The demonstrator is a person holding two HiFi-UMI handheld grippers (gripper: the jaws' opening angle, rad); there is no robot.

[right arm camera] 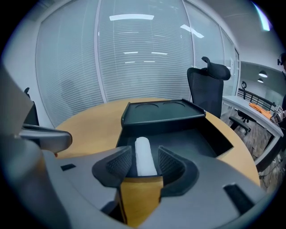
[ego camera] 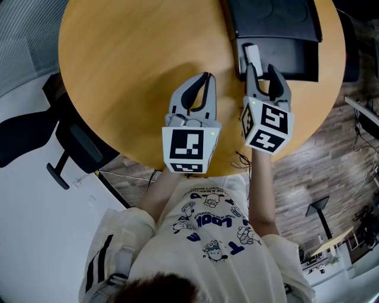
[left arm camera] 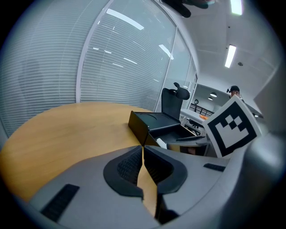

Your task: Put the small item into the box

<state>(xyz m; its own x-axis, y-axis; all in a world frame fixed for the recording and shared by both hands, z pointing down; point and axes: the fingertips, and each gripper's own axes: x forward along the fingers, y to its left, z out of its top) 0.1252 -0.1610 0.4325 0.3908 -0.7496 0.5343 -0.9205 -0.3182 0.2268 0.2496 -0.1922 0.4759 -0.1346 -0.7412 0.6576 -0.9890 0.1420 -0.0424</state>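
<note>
The small item (right arm camera: 143,157), a white cylinder, lies lengthwise on the floor of the open black box (right arm camera: 201,136), against its near wall. My right gripper (right arm camera: 144,152) stands open around the item's near end, a pad on each side with a narrow gap to each. In the head view the item (ego camera: 251,54) sits at the left end of the box (ego camera: 296,59), just ahead of the right gripper (ego camera: 261,67). My left gripper (ego camera: 206,77) is shut on nothing over the wooden table (ego camera: 130,71), left of the box. In its own view the left gripper (left arm camera: 143,151) shows its jaws meeting.
The box's lid (ego camera: 272,18) lies open flat behind it, with round recesses in it. An office chair (right arm camera: 208,87) stands beyond the table's far side. Another chair (ego camera: 65,148) is by the table's near left edge. A cable hangs under the table's front rim.
</note>
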